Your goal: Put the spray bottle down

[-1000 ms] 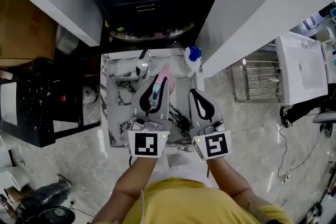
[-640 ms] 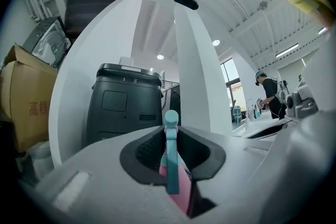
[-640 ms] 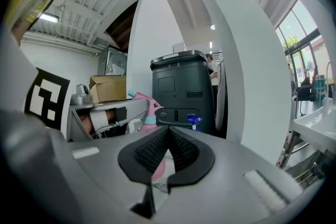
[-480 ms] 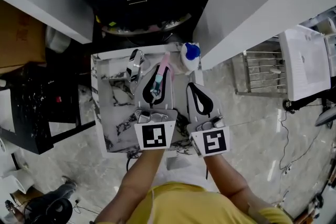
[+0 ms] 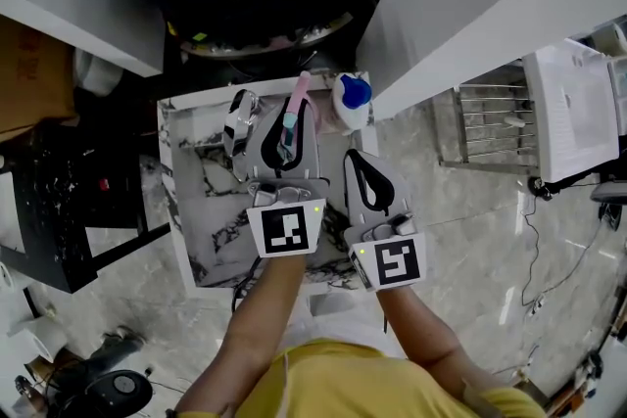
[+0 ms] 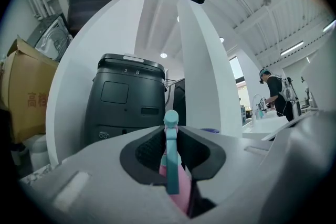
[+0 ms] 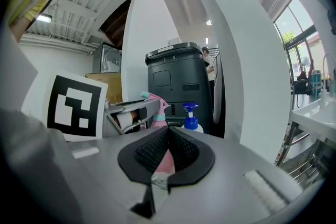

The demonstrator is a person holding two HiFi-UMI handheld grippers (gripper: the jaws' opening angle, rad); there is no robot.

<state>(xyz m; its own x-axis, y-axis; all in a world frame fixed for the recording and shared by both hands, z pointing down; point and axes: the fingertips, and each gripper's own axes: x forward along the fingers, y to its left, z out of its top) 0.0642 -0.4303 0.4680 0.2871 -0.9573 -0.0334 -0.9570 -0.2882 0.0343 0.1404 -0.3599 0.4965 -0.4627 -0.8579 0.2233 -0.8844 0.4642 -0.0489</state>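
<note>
gripping the pink plastic spray bottle (image 5: 300, 91) at its teal head, the left gripper (image 5: 290, 116) held it upright above the white marble tabletop (image 5: 211, 201); right gripper (image 5: 357, 160), at 4 o'clock, was pinched together, empty.

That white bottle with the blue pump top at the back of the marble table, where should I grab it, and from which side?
I'd grip the pump bottle by its white body under the blue pump, coming level from the near side. It stands upright in the table's back right corner, a white panel at its right and the held spray bottle at its left.
</note>
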